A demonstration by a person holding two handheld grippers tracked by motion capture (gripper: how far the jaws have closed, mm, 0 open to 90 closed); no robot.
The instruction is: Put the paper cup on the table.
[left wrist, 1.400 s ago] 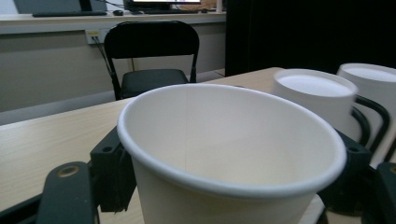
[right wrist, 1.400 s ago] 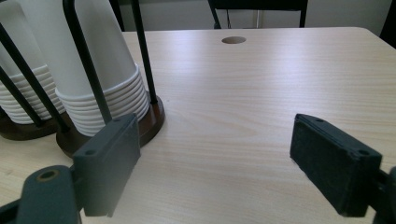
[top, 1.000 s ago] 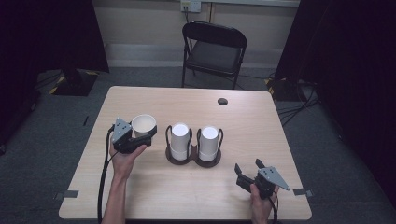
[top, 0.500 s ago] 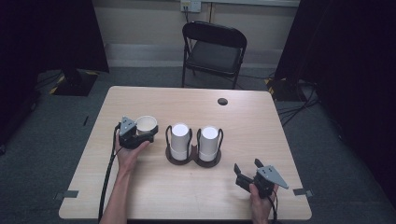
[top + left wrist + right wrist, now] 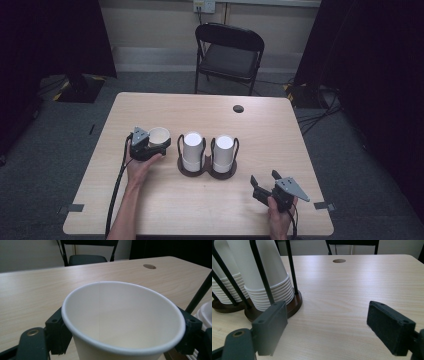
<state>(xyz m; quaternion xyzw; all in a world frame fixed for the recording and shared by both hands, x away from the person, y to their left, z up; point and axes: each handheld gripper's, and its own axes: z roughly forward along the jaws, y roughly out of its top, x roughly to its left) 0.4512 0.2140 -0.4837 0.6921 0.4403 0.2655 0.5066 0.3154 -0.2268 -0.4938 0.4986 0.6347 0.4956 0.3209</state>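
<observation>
A pale wood-grain table (image 5: 200, 195) fills the middle of the high view, its top smooth and matte, with a small round cable hole (image 5: 238, 108) toward the upper right of the surface. Grey carpet surrounds it; a black folding chair (image 5: 228, 55) stands at the top centre against a light wall, and black curtains hang at the upper left and right of the frame. Cables lie on the floor at the right edge.

At the centre of the table sits a dark wooden double base with thin black wire uprights — the cup holder (image 5: 207, 169). It holds two stacks of white paper cups (image 5: 192, 150), nested upside down, their rolled rims forming tight ridges near the base, as the right gripper view shows (image 5: 268, 293).

Left of centre in the high view, the left gripper (image 5: 150, 145) is clamped on a single white paper cup (image 5: 159, 135), upright and open-mouthed, just beside the holder's left stack. In the left gripper view the cup (image 5: 122, 320) takes up the lower centre, its thin rolled rim oval, its inside plain with a faint vertical seam, a black jaw pressed on each side.

At the lower right of the high view, the right gripper (image 5: 265, 186) rests low over bare tabletop, well apart from the holder — its flat, black, rubber-textured jaws stand wide apart with nothing between them.
</observation>
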